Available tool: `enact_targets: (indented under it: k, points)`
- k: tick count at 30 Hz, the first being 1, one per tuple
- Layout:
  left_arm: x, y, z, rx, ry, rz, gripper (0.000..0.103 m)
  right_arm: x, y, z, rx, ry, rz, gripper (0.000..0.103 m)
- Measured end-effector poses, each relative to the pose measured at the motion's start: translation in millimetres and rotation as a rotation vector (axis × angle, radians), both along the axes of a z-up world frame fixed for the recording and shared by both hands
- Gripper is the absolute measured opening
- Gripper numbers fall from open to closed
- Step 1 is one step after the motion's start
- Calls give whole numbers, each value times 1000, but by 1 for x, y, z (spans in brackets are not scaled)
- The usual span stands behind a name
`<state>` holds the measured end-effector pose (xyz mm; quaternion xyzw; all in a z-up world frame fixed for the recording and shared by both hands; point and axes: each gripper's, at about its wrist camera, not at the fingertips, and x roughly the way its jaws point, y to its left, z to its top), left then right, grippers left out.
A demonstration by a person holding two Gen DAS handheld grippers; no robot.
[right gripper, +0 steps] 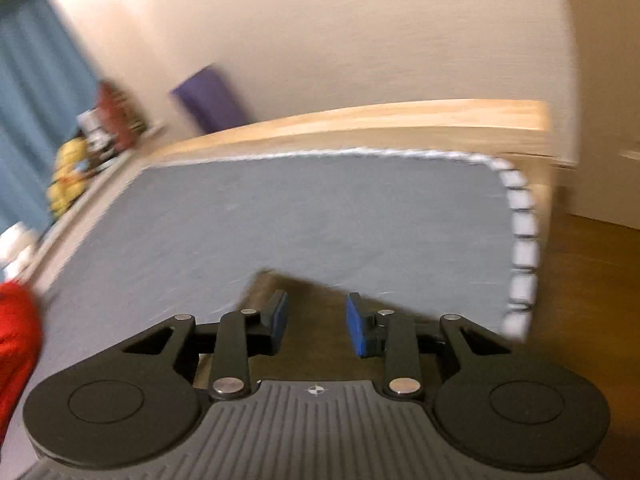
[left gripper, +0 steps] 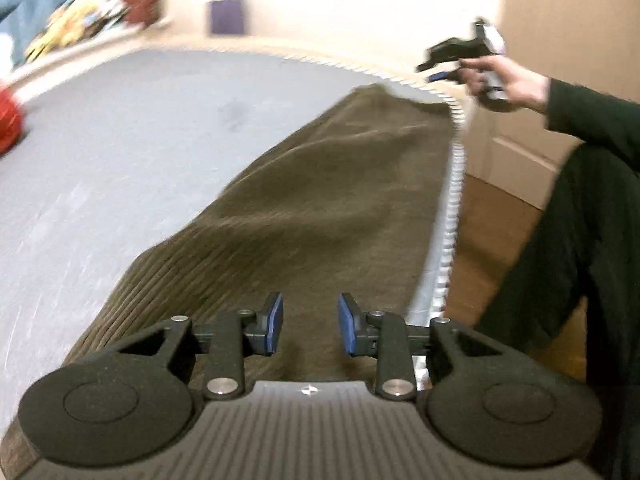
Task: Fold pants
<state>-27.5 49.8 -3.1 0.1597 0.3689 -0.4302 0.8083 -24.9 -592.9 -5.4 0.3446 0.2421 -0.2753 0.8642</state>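
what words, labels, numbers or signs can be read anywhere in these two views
None: no word, label or number can be read in either view.
Round cross mark, no letters: on the grey body of the left gripper and of the right gripper.
Items on the shelf: too blurred to read.
Brown pants, grey mattress, purple object: no text shows.

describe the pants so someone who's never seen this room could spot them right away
Start at the bed with the grey mattress and pale wooden frame. Along the mattress edge next to the wooden floor lies a long stretch of brown cloth: the pants. Their ribbed corduroy and olive-brown colour set them apart from the smooth grey surface and the red item at the other side.
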Motion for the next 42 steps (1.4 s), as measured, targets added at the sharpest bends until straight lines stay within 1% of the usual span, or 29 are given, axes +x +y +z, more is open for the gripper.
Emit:
enact_targets:
  k: [1, 2, 3, 4, 5, 6, 9, 11, 13, 16, 19, 21, 23, 24, 25, 27, 28, 29, 30, 31, 32, 33, 34, 36, 37, 38, 39, 40, 42]
  points:
    - [6, -1, -9, 53, 26, 27, 33, 9, 3, -3, 2, -10, 39, 36]
    - [11, -3, -22, 135, 50, 47, 32, 17, 4, -7, 10, -19, 70, 37]
    - [14, -5, -36, 225, 67, 53, 31, 26, 6, -11, 21, -17, 92, 40]
    - [13, -6, -45, 275, 69, 39, 31, 35, 7, -14, 32, -2, 108, 44]
    - [12, -5, -42, 259, 56, 33, 31, 44, 8, -19, 39, 8, 116, 45]
    - [14, -2, -35, 222, 52, 40, 31, 51, 8, -23, 38, 7, 113, 46]
    - [20, 18, -7, 80, 18, 93, 31, 70, 2, -35, 51, 17, 89, 49]
    - [26, 35, 9, 6, -10, 162, 31, 81, 4, -40, 10, 28, 80, 51]
    - [34, 51, 20, -42, -23, 251, 32, 95, 0, -45, -61, 60, 69, 56]
    - [51, 81, 30, -76, -28, 400, 33, 106, -1, -54, -148, 106, 62, 57]
    - [64, 114, 34, -70, -20, 562, 35, 121, -11, -64, -217, 127, 98, 57]
    - [69, 130, 33, -61, -8, 641, 35, 126, -13, -67, -222, 124, 173, 55]
    - [71, 142, 34, -49, 0, 689, 35, 134, -11, -70, -235, 136, 291, 53]
    - [72, 149, 37, -46, 2, 708, 35, 138, -6, -71, -273, 153, 332, 46]
    - [73, 151, 37, -44, 2, 717, 35, 141, -1, -73, -323, 177, 371, 30]
    - [74, 151, 38, -43, -3, 731, 35, 143, 1, -75, -343, 184, 412, 20]
    - [74, 152, 40, -46, -6, 736, 35, 142, -1, -74, -339, 169, 411, 16]
    - [75, 150, 40, -51, -9, 738, 35, 141, -3, -71, -354, 140, 398, 16]
    - [75, 149, 41, -59, -10, 739, 35, 139, -2, -66, -396, 110, 359, 15]
    - [76, 149, 37, -67, -8, 741, 35, 137, -3, -60, -438, 82, 289, 15]
    - [74, 148, 34, -73, -5, 738, 35, 135, -7, -54, -452, 56, 201, 15]
    - [74, 147, 32, -74, -3, 731, 35, 135, -11, -52, -453, 50, 117, 15]
    - [76, 139, 28, -71, -6, 724, 35, 137, -13, -53, -435, 70, 72, 17]
    - [74, 136, 25, -72, -2, 701, 35, 145, -16, -65, -379, 142, 88, 22]
    - [74, 135, 24, -72, 0, 685, 35, 147, -12, -69, -400, 186, 85, 29]
    - [72, 134, 22, -69, 0, 674, 35, 147, -7, -71, -456, 219, 70, 35]
    - [70, 134, 21, -67, 5, 660, 35, 145, -4, -69, -498, 238, 49, 48]
    - [69, 134, 18, -67, 15, 643, 35, 142, -3, -64, -514, 234, 28, 51]
    - [67, 136, 8, -51, 59, 609, 34, 131, -4, -52, -523, 195, -8, 51]
